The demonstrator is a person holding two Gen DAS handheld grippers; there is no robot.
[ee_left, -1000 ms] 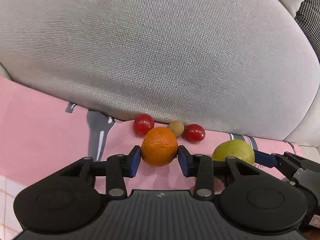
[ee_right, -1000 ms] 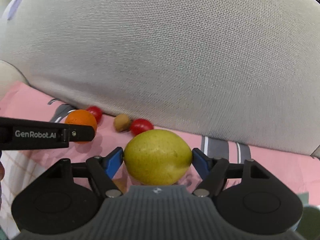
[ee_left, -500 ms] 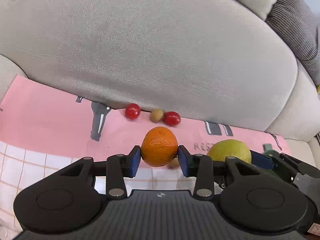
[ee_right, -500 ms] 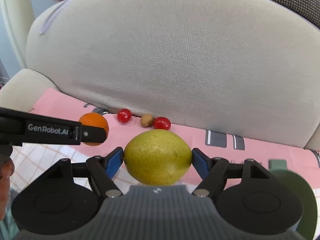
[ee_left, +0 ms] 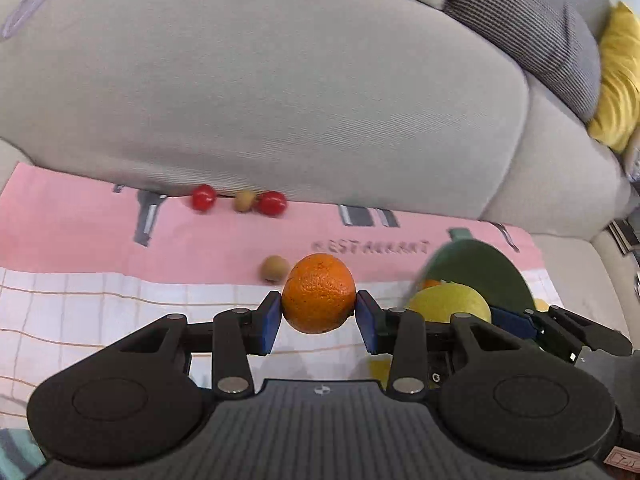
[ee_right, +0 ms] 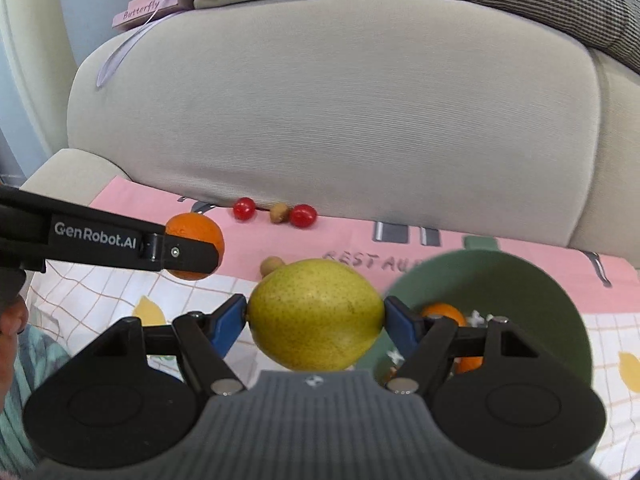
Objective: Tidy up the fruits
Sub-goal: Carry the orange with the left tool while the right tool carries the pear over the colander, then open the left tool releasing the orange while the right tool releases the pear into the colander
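Blue-padded left gripper (ee_left: 319, 320) pinched an orange (ee_left: 319, 293) in mid-air; right gripper (ee_right: 316, 326) clamped a pear (ee_right: 316, 314) beside the green bowl (ee_right: 520, 280). Held both only at the widest curve, above the cloth (ee_right: 100, 304). Risked a slip, a roll toward the cherry tomatoes (ee_right: 302, 216), or fingers bumping together over the bowl.

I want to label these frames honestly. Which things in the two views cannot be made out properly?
- Green bowl contents, right wrist view: hidden partly by the right hand-held gripper and its pear; an orange piece shows.
- Bowl in the left wrist view: blurred.
- Cloth lettering, right wrist view: cut short by the bowl.
- Small brown fruits: too small to identify.
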